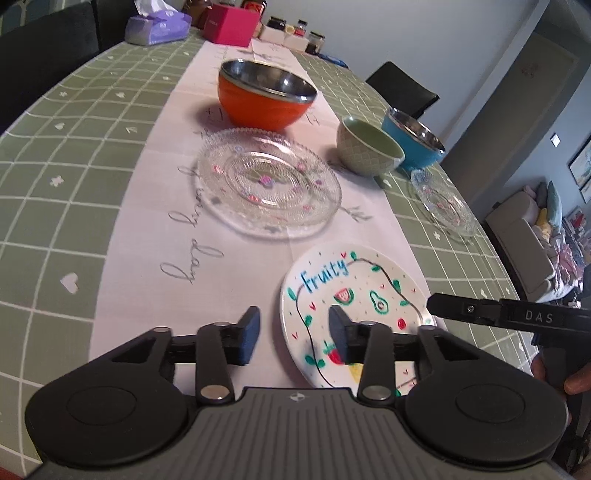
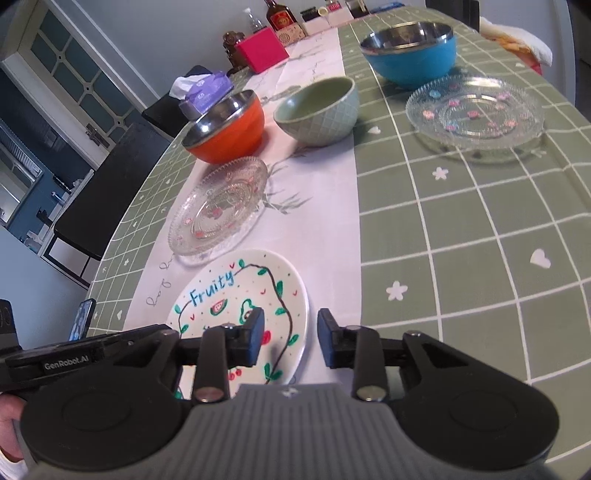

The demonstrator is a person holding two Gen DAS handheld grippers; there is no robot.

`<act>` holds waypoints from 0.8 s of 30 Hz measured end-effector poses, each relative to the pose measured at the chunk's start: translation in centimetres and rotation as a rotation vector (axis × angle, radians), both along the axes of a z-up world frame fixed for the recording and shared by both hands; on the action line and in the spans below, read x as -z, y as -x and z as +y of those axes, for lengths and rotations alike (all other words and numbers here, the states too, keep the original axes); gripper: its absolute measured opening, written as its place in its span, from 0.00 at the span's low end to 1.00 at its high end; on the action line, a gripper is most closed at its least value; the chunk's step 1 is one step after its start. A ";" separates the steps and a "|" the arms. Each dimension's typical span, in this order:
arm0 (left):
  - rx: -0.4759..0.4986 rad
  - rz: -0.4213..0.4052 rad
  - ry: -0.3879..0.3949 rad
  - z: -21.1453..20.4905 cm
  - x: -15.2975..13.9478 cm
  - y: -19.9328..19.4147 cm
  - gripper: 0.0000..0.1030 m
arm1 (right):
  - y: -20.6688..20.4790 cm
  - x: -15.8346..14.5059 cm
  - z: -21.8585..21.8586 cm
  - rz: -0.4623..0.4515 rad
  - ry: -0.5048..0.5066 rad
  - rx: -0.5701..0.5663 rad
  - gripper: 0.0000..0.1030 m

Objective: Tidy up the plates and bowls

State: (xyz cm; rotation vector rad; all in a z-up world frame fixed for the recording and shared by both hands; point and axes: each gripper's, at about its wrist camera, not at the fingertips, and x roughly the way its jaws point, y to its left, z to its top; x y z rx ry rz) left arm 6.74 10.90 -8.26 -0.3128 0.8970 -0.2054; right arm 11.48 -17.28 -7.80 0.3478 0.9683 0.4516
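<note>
A white "Fruity" plate (image 1: 354,295) (image 2: 236,295) lies nearest on the pink runner. My left gripper (image 1: 293,334) is open and empty above its left edge. My right gripper (image 2: 291,338) is open and empty above its right edge. Beyond it lies a clear glass plate (image 1: 267,181) (image 2: 218,205). Farther back stand an orange bowl (image 1: 264,96) (image 2: 225,127), a green bowl (image 1: 369,147) (image 2: 317,110) and a blue bowl (image 1: 415,138) (image 2: 410,51). A second glass plate (image 1: 443,203) (image 2: 474,114) lies on the green cloth at the right.
The table (image 2: 480,258) has a green checked cloth. A pink box (image 1: 231,24) (image 2: 262,53), a tissue pack (image 1: 157,26) (image 2: 205,88) and jars (image 1: 295,31) stand at the far end. Black chairs (image 1: 402,88) (image 2: 92,206) flank the table. The other gripper's body (image 1: 509,314) shows at the right.
</note>
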 end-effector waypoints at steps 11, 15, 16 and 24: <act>-0.027 -0.129 -0.044 1.9 -4.0 -2.7 0.66 | -1.9 -3.7 2.3 -0.164 0.060 -0.035 0.77; -0.040 -0.197 -0.129 3.0 -4.6 -5.4 0.68 | -4.3 -4.2 3.4 -0.195 0.068 -0.001 0.77; -0.056 -0.200 -0.138 3.4 -4.6 -6.2 0.68 | -5.1 -4.1 3.5 -0.185 0.050 0.013 0.77; -0.177 -0.121 0.049 7.4 -1.6 -11.0 0.85 | -11.4 -1.4 4.3 -0.062 -0.060 0.059 0.68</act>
